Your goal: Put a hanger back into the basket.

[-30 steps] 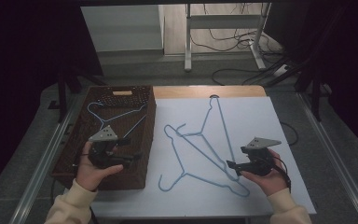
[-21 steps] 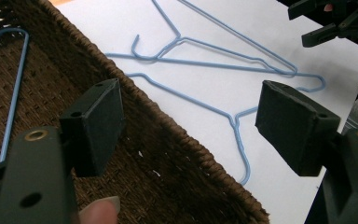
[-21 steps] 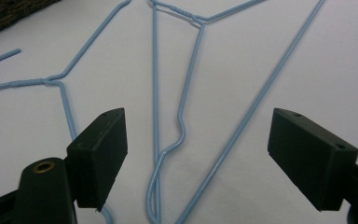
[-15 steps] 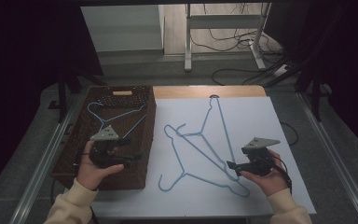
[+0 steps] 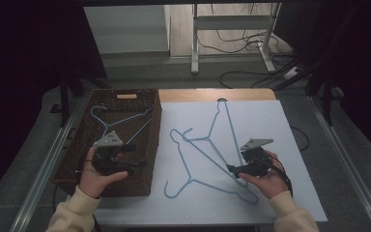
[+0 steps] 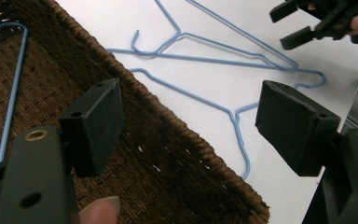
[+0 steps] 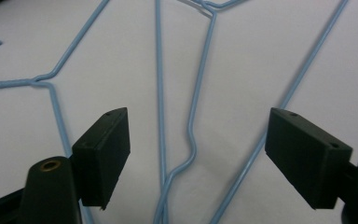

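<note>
Overlapping blue wire hangers (image 5: 207, 139) lie on the white tabletop (image 5: 280, 125). Another blue hanger (image 5: 121, 125) rests inside the brown wicker basket (image 5: 77, 159) at the left. My right gripper (image 5: 230, 169) hovers low over the lower right hangers, pointing left. In the right gripper view its jaws (image 7: 198, 144) stand wide and have just been closing a little. Hanger wires (image 7: 157, 93) run on the table between them, and the pads touch none. My left gripper (image 5: 142, 164) is open over the basket's right rim (image 6: 168, 121), holding nothing.
The basket takes up the table's left side. Its right wall borders the hangers (image 6: 235, 114). A wooden strip (image 5: 212, 94) runs along the table's far edge. Metal rails flank the table. Bare white surface lies to the right of the hangers.
My right gripper has slid a little to the left over the hangers. The left hand and the hangers have stayed put.
</note>
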`<move>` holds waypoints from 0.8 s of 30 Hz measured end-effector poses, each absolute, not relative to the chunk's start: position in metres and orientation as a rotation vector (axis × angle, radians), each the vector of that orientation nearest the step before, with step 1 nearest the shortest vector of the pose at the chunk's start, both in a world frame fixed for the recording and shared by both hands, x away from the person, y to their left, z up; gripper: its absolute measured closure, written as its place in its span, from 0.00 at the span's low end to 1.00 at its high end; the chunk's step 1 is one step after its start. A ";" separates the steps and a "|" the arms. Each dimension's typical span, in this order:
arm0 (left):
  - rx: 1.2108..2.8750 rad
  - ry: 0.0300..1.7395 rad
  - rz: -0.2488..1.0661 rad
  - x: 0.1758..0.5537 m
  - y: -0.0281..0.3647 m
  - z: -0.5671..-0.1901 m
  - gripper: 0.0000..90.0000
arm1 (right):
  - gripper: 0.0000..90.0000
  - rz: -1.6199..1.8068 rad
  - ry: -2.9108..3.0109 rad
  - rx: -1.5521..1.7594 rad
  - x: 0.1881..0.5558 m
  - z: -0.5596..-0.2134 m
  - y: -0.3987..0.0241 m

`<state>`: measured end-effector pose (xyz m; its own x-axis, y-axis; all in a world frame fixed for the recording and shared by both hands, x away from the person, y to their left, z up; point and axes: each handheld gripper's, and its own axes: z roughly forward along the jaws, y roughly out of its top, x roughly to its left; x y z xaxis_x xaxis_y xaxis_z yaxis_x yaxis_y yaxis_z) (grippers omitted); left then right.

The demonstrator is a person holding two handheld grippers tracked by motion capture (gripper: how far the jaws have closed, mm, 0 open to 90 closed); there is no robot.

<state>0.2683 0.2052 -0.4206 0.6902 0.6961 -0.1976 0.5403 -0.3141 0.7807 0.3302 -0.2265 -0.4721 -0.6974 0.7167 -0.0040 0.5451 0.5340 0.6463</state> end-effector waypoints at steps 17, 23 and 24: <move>2.019 0.932 0.212 0.267 0.202 -0.421 0.25 | 0.41 0.851 2.497 1.112 0.355 -0.473 -0.209; 2.023 0.925 0.212 0.267 0.201 -0.421 0.25 | 0.68 0.792 2.556 1.145 0.366 -0.478 -0.216; 2.024 0.925 0.212 0.267 0.201 -0.421 0.25 | 0.72 0.771 2.573 1.153 0.368 -0.480 -0.216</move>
<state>0.2666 0.2008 -0.4209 0.7087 0.6803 -0.1866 0.5307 -0.3399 0.7764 0.3677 -0.2163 -0.4799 -0.6688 0.7433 0.0149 0.6291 0.5551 0.5441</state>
